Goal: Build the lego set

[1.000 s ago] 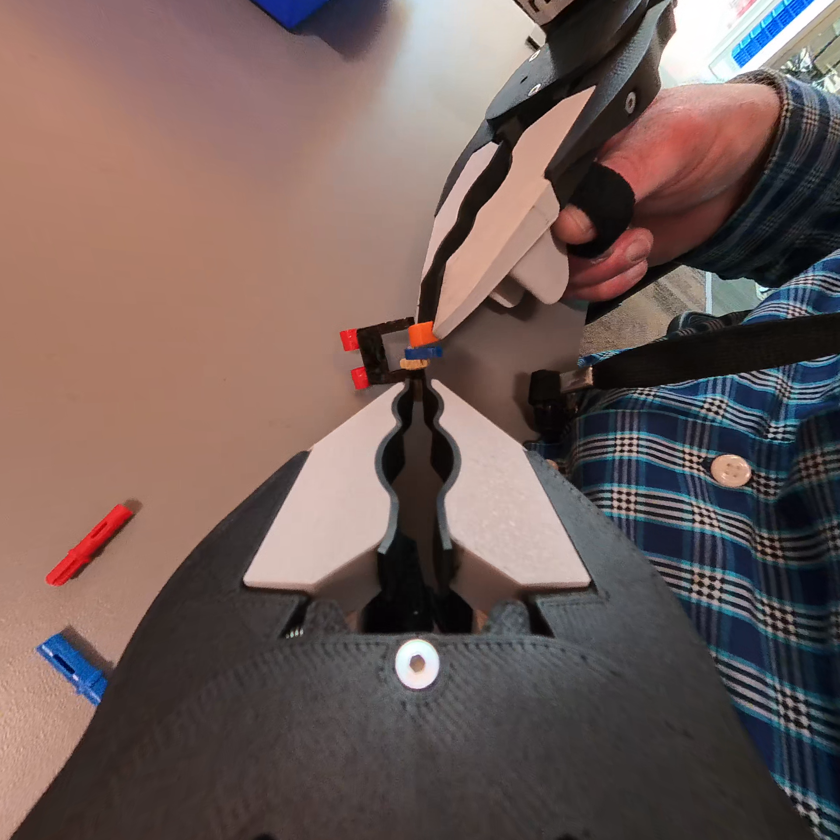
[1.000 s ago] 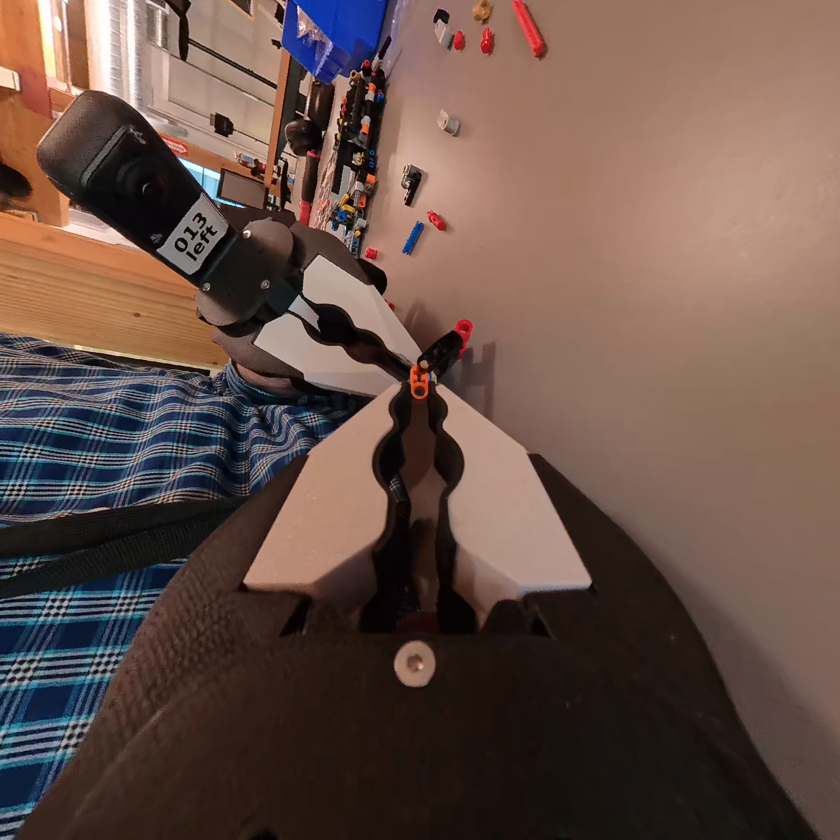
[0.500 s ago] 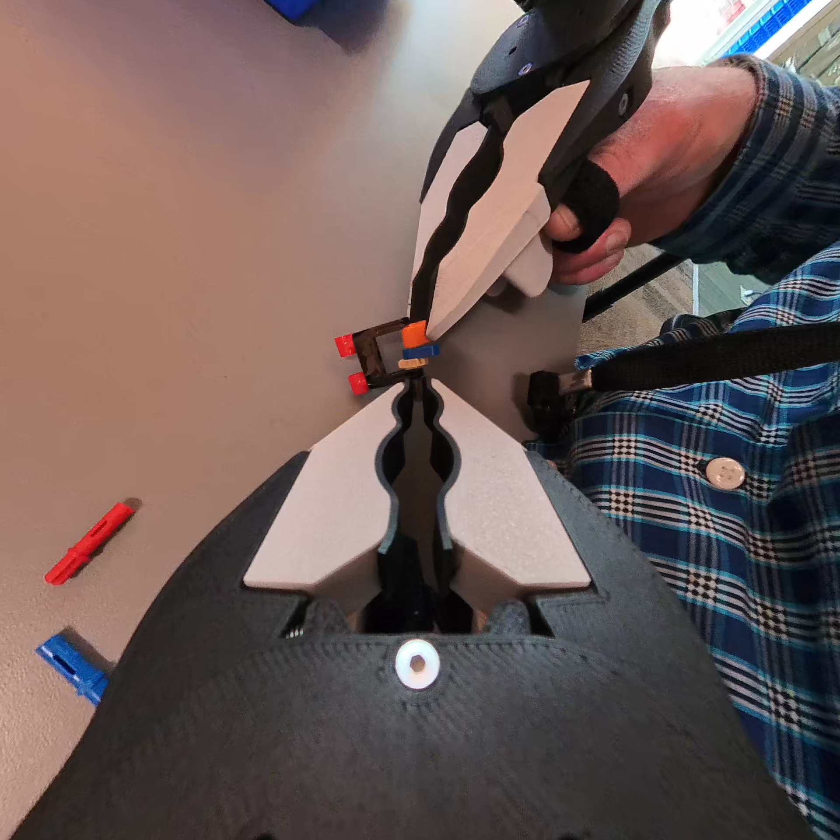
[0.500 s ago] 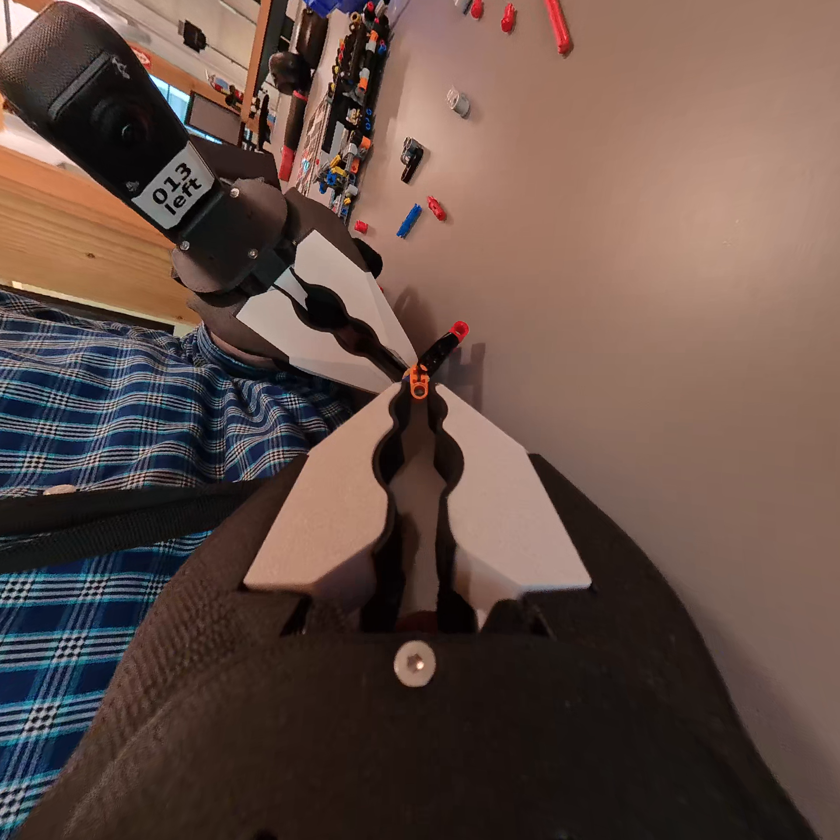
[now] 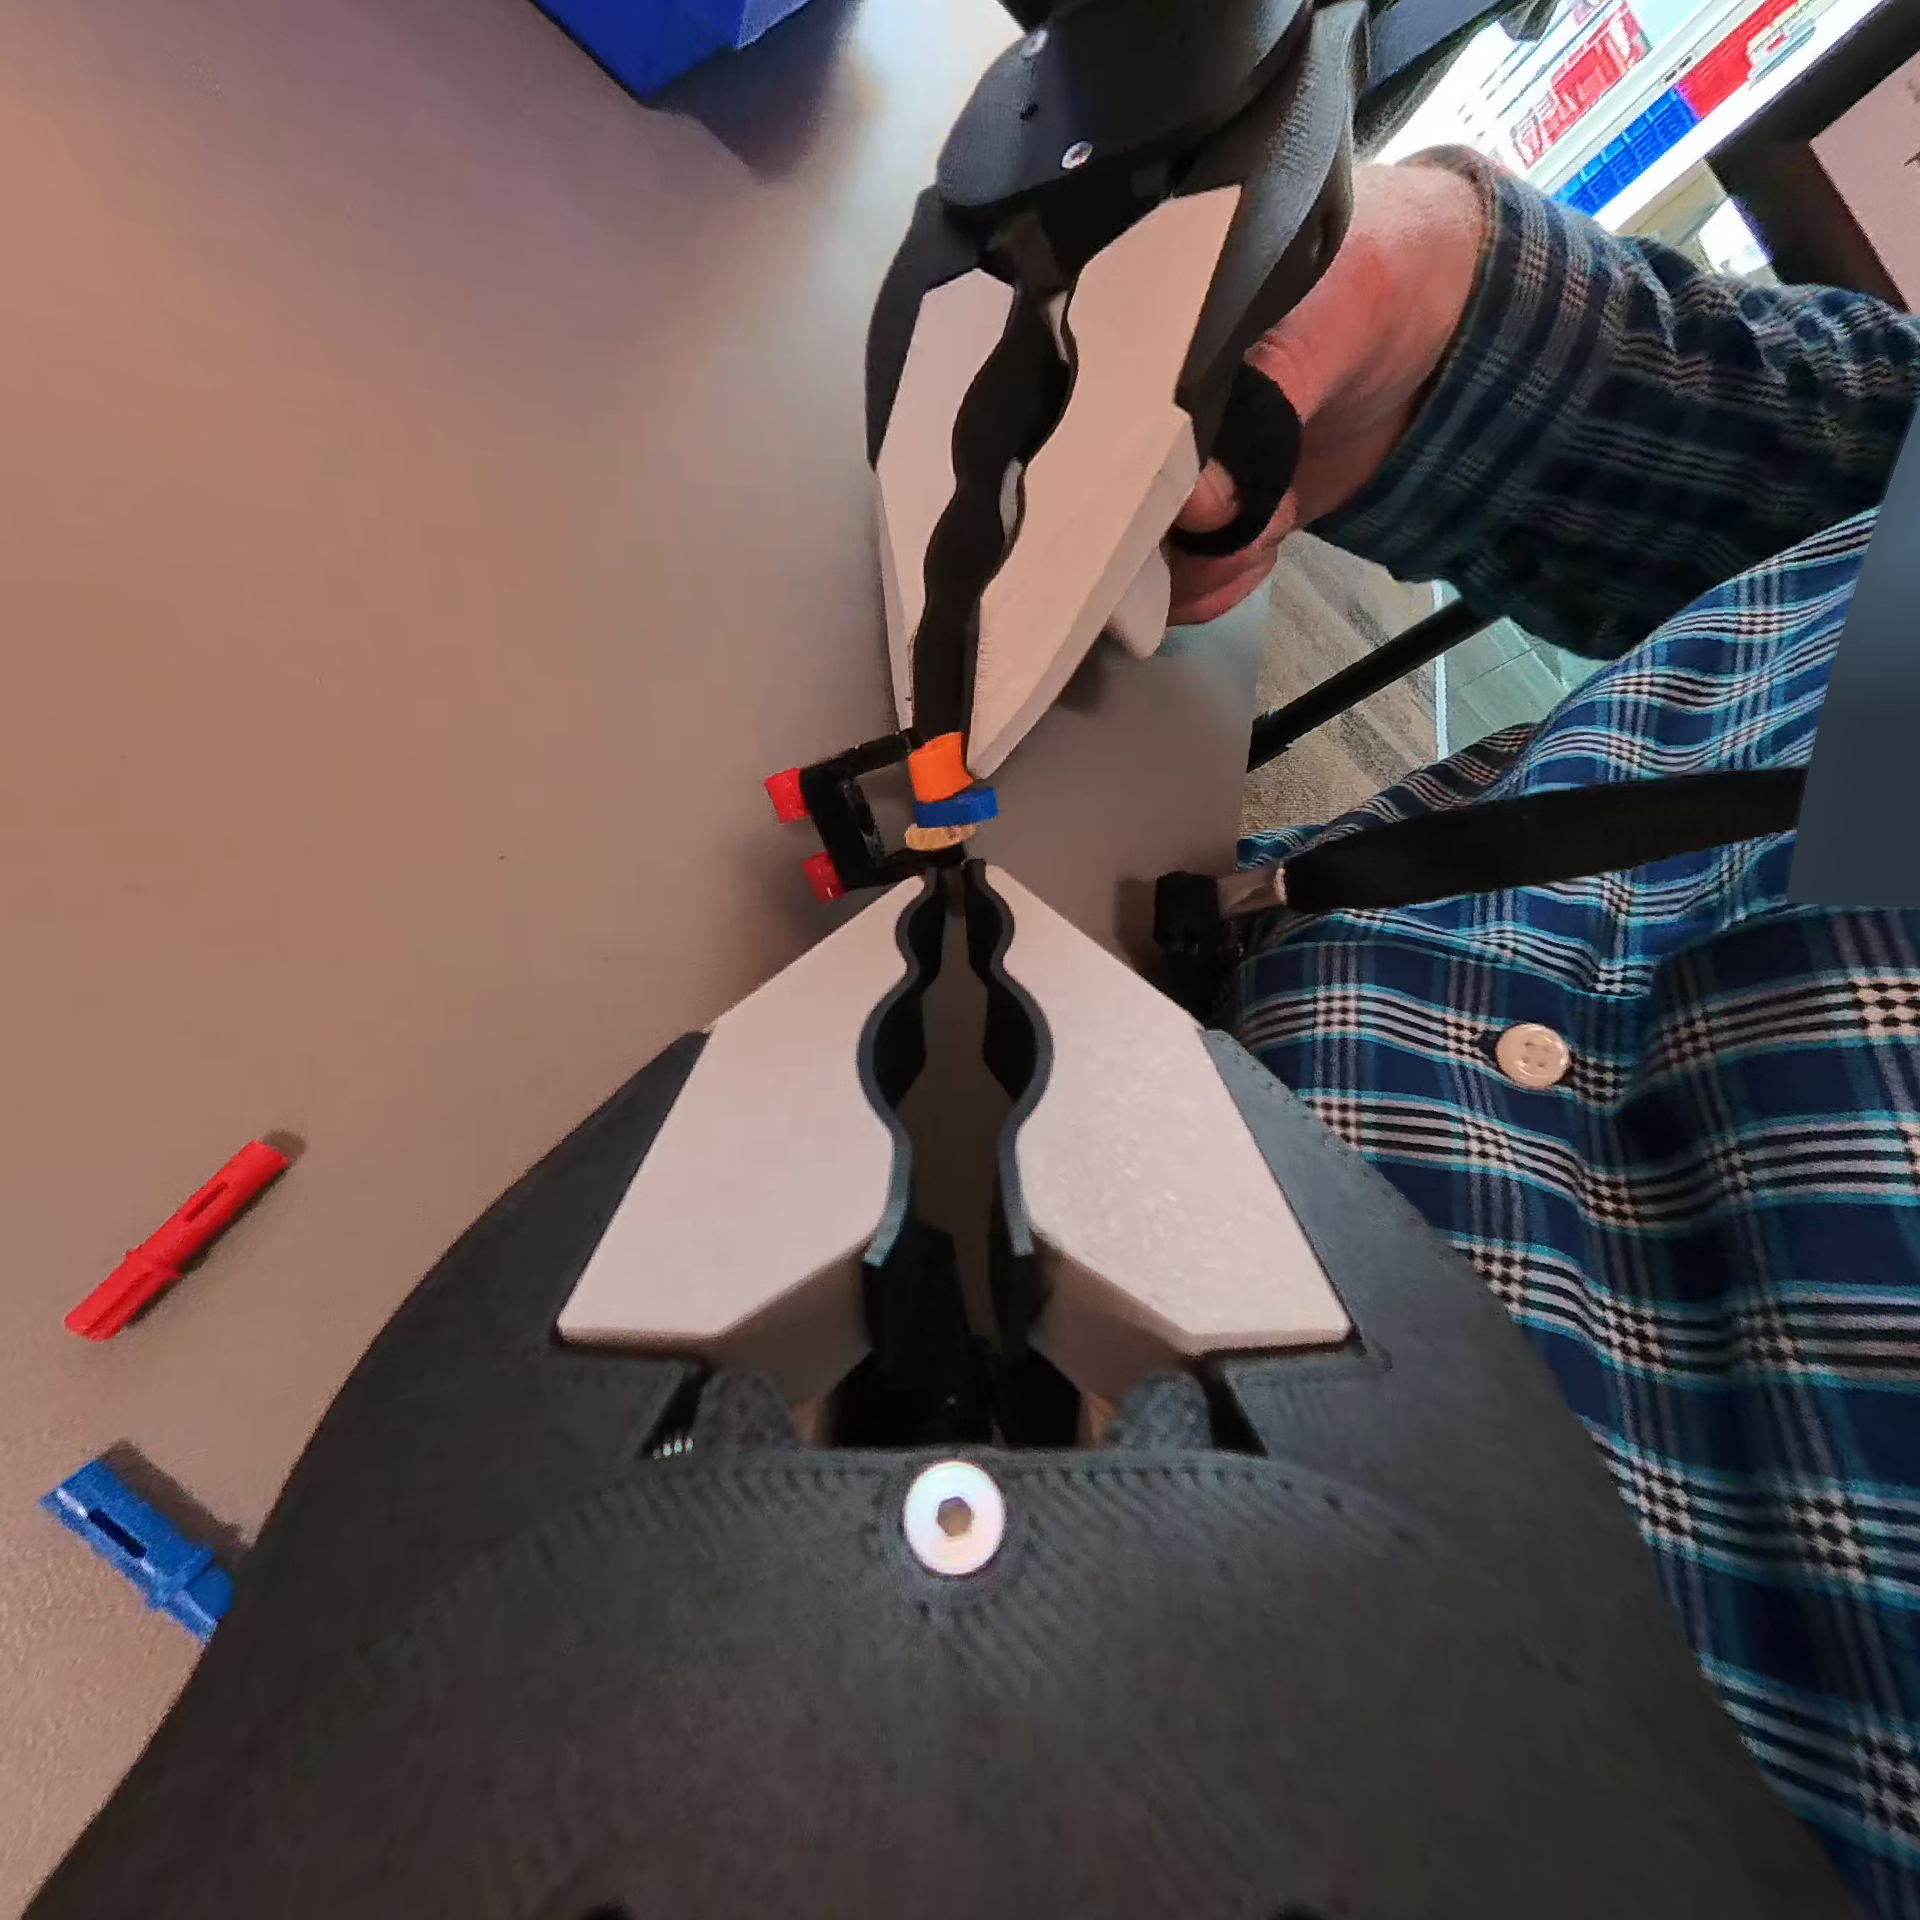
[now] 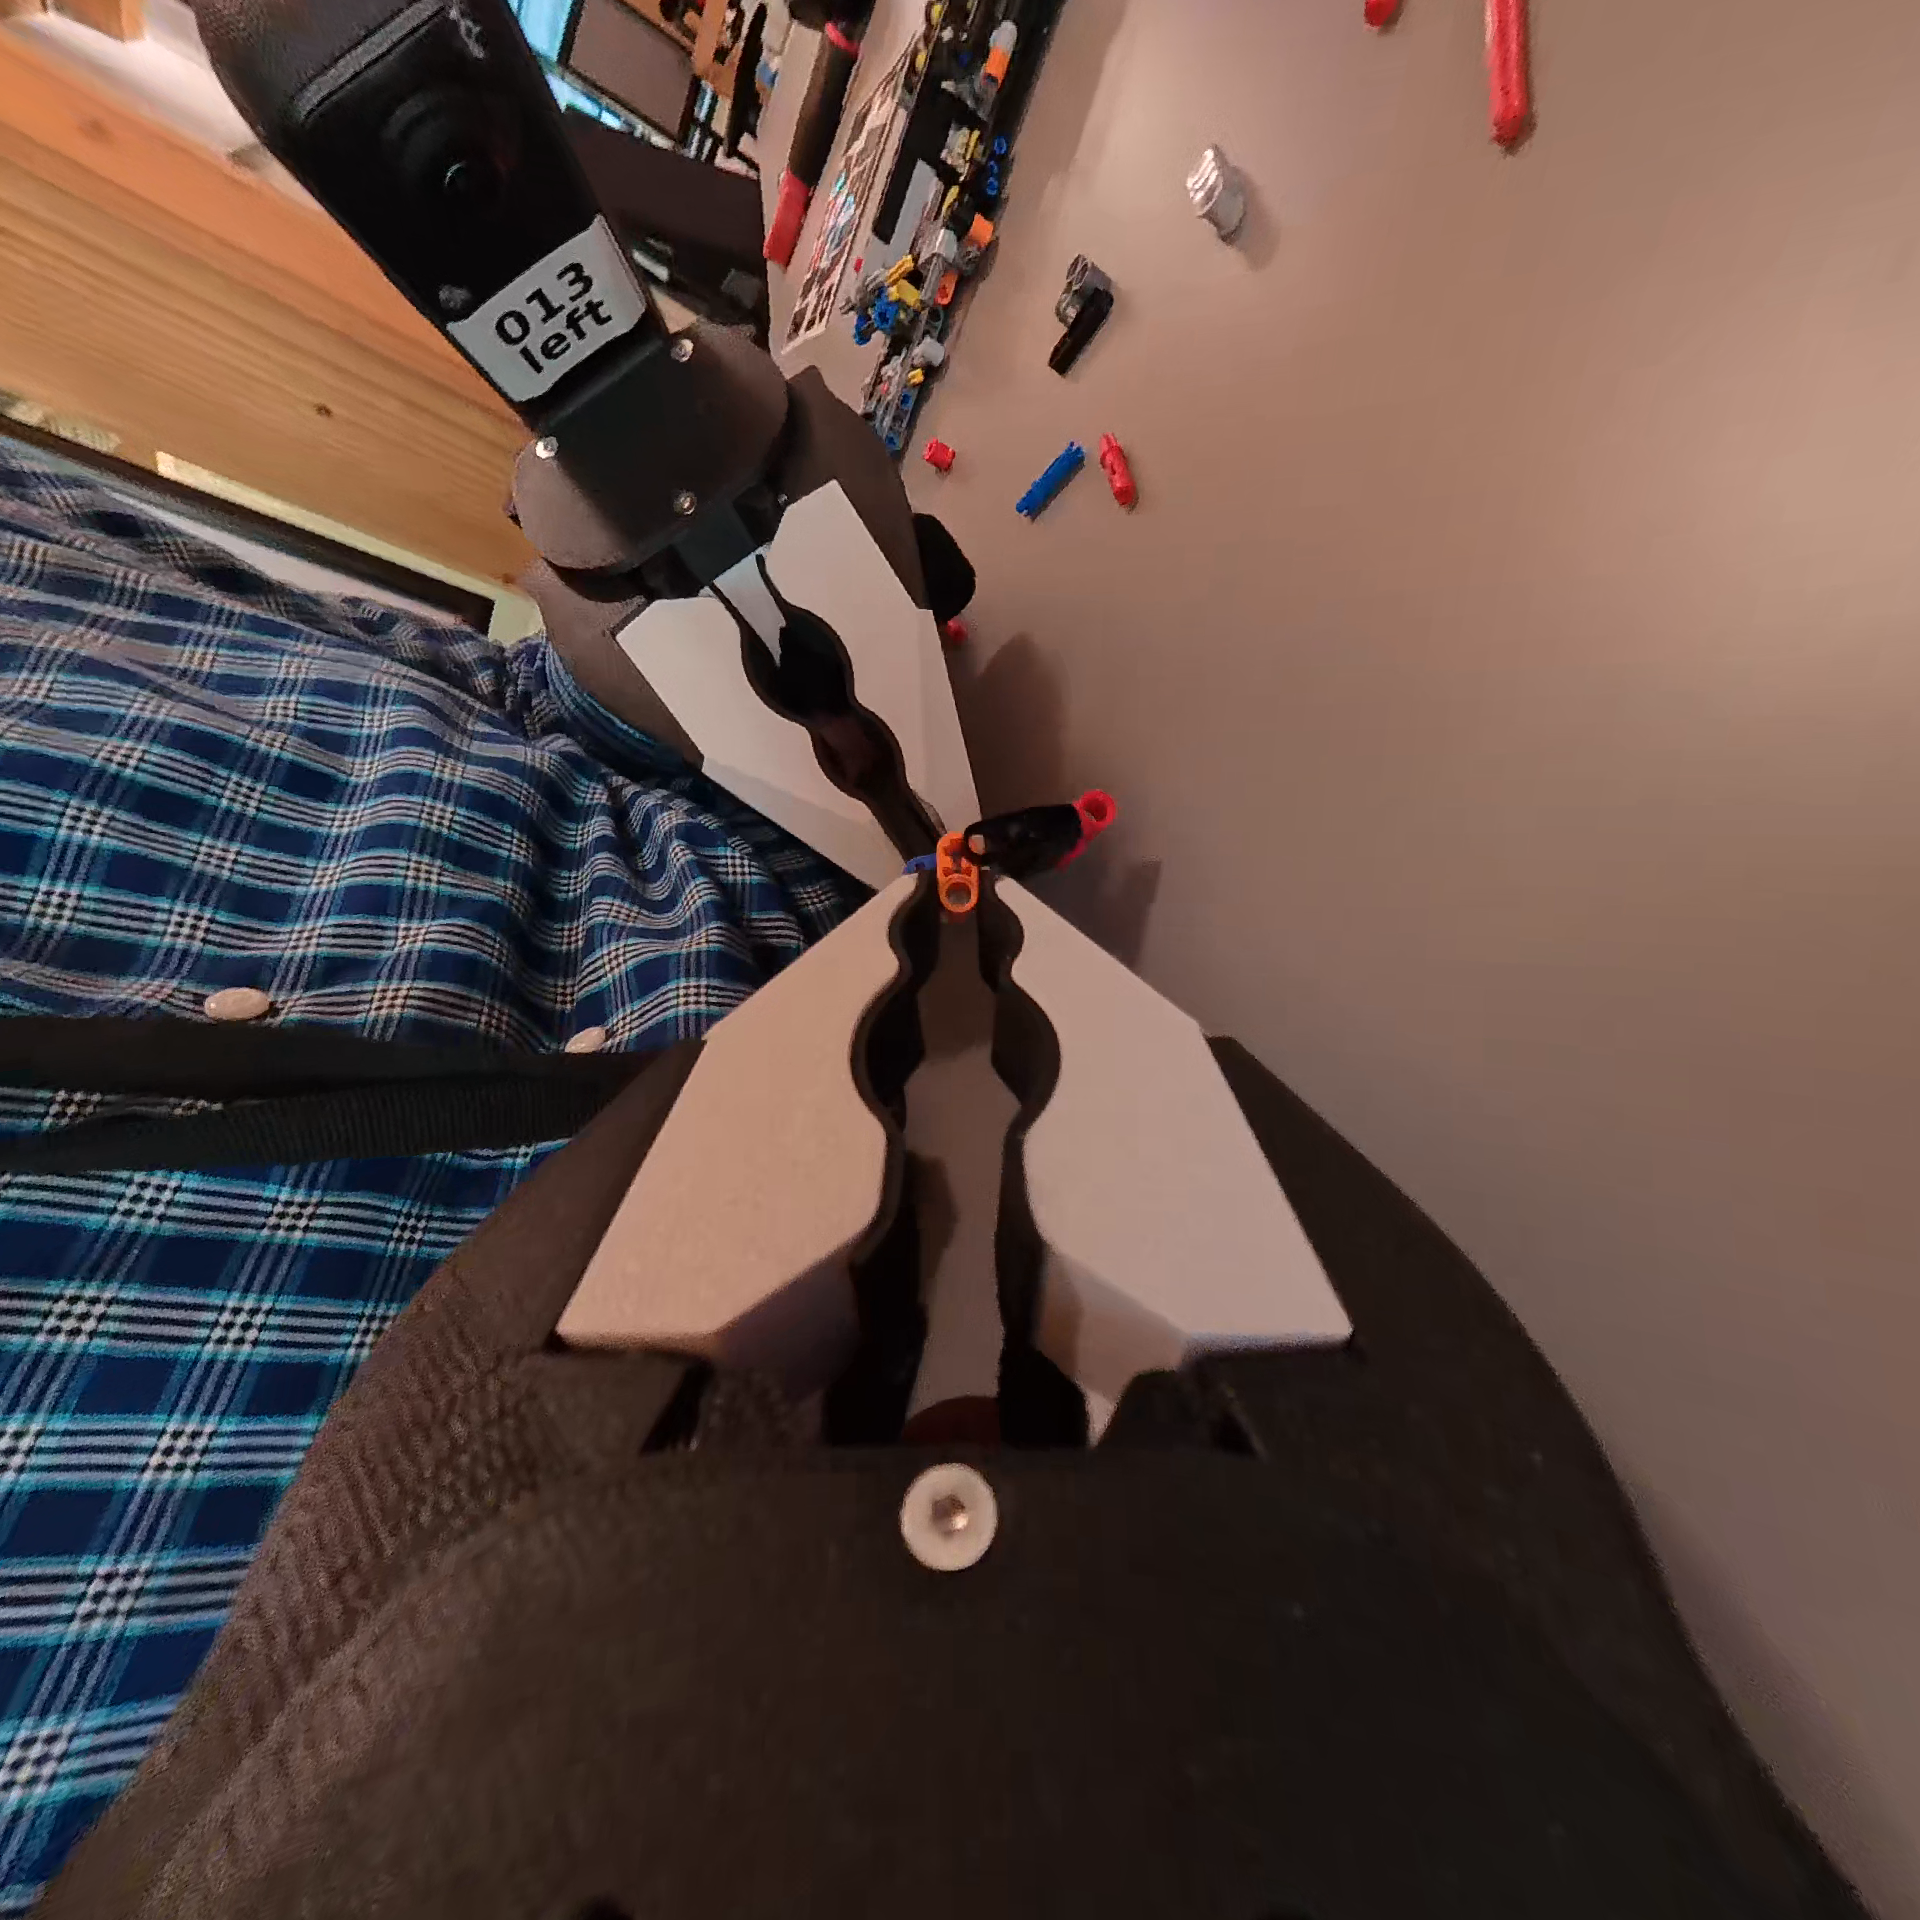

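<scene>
A small black frame (image 5: pixel 847 816) with two red pins, plus one orange connector (image 5: pixel 935 767), one blue piece and one tan piece stacked at its near corner, is held above the grey table (image 5: pixel 416 520) between the two tools. The left gripper (image 5: pixel 951 881) is clamped on the frame's end, pointing forward. The right gripper (image 6: pixel 961 891), tips facing the left one, is pinched on the orange connector (image 6: pixel 957 878). To the left of the left gripper, one red pin (image 5: pixel 175 1238) and one blue pin (image 5: pixel 135 1540) are lying loose.

Orange connector (image 5: pixel 935 767), blue-checked shirt (image 5: pixel 1621 1195)
</scene>
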